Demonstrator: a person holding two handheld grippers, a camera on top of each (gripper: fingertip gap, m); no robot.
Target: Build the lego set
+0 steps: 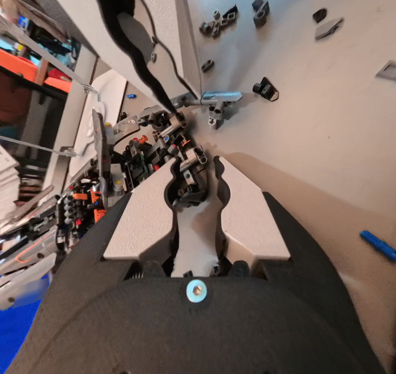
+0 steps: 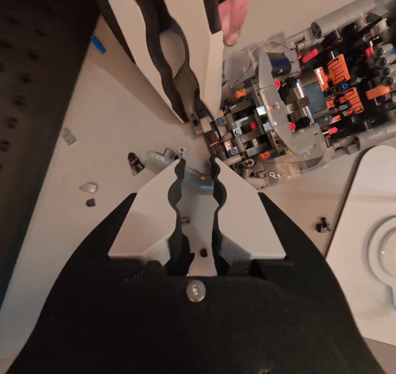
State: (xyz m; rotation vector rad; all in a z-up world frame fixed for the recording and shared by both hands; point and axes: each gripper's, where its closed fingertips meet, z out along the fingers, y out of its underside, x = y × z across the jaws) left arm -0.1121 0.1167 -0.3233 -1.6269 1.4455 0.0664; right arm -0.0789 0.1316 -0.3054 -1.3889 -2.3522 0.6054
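Note:
The lego set is a partly built grey, black and orange Technic car [image 1: 154, 147] lying on the white table [image 1: 300, 149]; it also shows in the right wrist view [image 2: 289, 115]. My left gripper [image 1: 197, 160] is shut on the dark end frame of the car [image 1: 190, 183]; it shows in the right wrist view [image 2: 199, 117] at the car's corner. My right gripper [image 2: 197, 160] is open and empty, hovering over a light grey curved piece [image 2: 157, 156] with a connector. In the left wrist view that piece [image 1: 220, 96] lies just beyond the right gripper [image 1: 186, 104].
Loose small parts lie around: a black piece [image 1: 264, 89], dark grey pieces [image 1: 260, 9], a grey slope [image 1: 327, 28], a blue pin [image 1: 379, 248]. The right wrist view shows a black piece [image 2: 135, 163], a grey slope [image 2: 89, 186], a white moulded tray [image 2: 364, 235] and a thumb [image 2: 232, 20]. The black piece [image 2: 135, 163] is about 5 centimeters from my right fingertips. Seen from the left wrist view [image 1: 259, 85] as well.

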